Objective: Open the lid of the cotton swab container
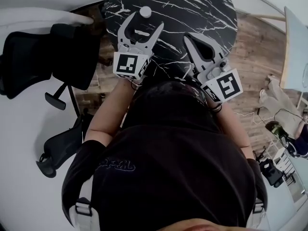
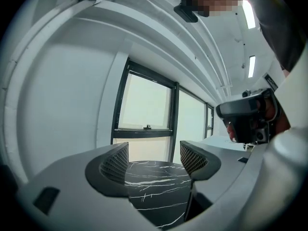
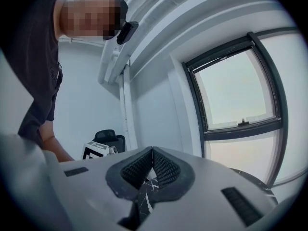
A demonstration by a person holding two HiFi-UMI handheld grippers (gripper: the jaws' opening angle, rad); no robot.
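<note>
As the head view shows, the left gripper holds its jaws apart over the black marble table. The small white cotton swab container stands on the table just beyond the jaw tips, and the right gripper is over the table's near edge, jaws closed. The left gripper view shows only table surface between parted jaws; the right gripper view shows jaws pressed together on nothing.

Left gripper, fingers spread wide, right gripper, fingers pressed together (both pointing forward, nearly level)
</note>
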